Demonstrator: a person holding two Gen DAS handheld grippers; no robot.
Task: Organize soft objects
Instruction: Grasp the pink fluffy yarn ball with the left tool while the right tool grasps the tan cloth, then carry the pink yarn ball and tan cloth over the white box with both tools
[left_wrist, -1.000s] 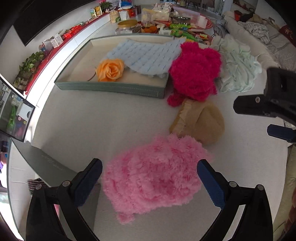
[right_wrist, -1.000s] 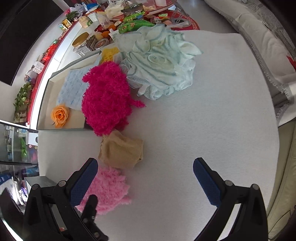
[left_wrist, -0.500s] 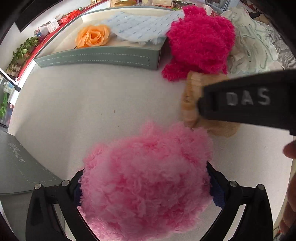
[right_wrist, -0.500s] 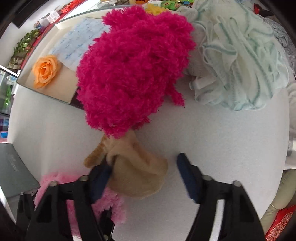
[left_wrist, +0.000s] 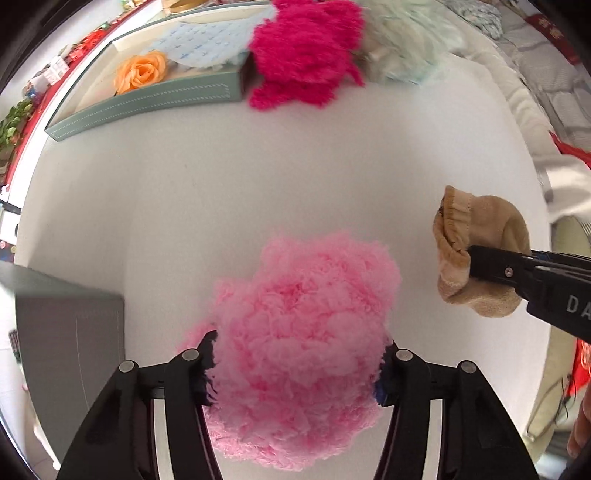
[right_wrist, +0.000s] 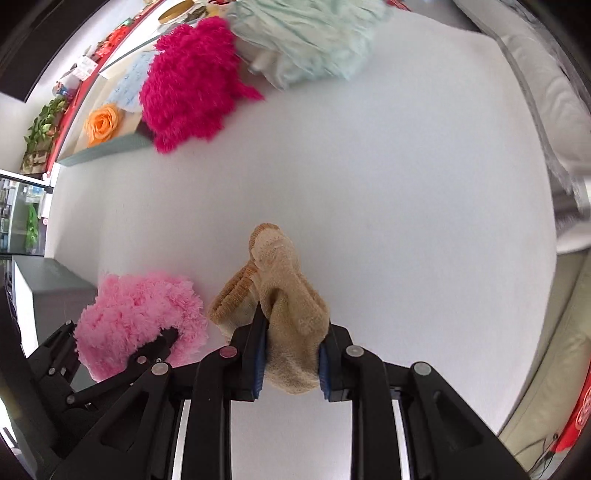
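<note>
Pink fluff (left_wrist: 303, 332), tan sock (right_wrist: 284, 314), both claw-gripped

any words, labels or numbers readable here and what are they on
"DA", cut off by the frame edge: white letters on the black body of the right gripper, seen from the left wrist.
Packaging on the red shelf: too small and blurred to read.
Red item: pale markings, unreadable.

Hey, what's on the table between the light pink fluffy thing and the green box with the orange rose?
Nothing: the left wrist view shows only bare white table between the light pink fluffy piece and the green box.
</note>
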